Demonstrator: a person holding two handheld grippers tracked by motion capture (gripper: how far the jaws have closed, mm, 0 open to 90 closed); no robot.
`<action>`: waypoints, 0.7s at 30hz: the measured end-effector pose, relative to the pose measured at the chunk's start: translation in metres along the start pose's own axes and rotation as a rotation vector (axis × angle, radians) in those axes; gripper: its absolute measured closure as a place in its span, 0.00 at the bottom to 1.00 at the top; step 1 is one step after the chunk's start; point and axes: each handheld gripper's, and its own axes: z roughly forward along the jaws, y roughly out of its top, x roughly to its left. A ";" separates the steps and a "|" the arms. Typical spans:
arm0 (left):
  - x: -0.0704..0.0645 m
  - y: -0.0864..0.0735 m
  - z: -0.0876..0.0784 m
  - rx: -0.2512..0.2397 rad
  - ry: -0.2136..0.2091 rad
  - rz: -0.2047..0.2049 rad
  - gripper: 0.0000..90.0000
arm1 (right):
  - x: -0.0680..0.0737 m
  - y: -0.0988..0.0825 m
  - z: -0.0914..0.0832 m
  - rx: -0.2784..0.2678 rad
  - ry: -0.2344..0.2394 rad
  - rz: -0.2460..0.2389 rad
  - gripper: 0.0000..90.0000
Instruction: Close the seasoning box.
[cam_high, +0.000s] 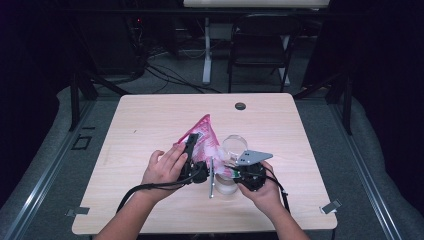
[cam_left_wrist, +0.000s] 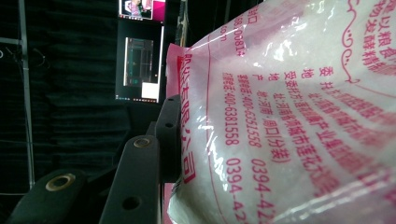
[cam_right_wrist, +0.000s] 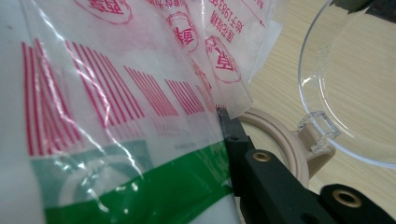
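Two hands hold two grippers, left gripper (cam_high: 191, 150) and right gripper (cam_high: 239, 172), both with fingers closed on one pink-printed bag (cam_high: 205, 137) of white grains, tilted above the middle of the surface (cam_high: 150, 120). One clear jar (cam_high: 226, 185) stands under it; its open lid (cam_high: 235, 145) sits at four o'clock of the bag.

1. The bag (cam_high: 206, 141) is clear plastic with pink-red print, red stripes and a green band over white contents.
2. The jar's lid (cam_right_wrist: 355, 88) is clear, its rim (cam_right_wrist: 280, 140) beige.
3. The desk (cam_high: 150, 120) is pale wood-grain.
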 end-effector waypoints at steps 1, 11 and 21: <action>0.000 0.000 0.000 0.000 0.000 0.001 0.70 | 0.000 0.000 0.000 0.001 0.000 0.000 1.00; 0.000 0.000 -0.001 0.000 0.002 0.003 0.70 | 0.000 0.000 0.000 0.002 0.001 0.001 1.00; 0.002 0.002 -0.002 -0.004 0.010 0.008 0.70 | 0.000 0.000 0.000 -0.001 -0.002 0.000 1.00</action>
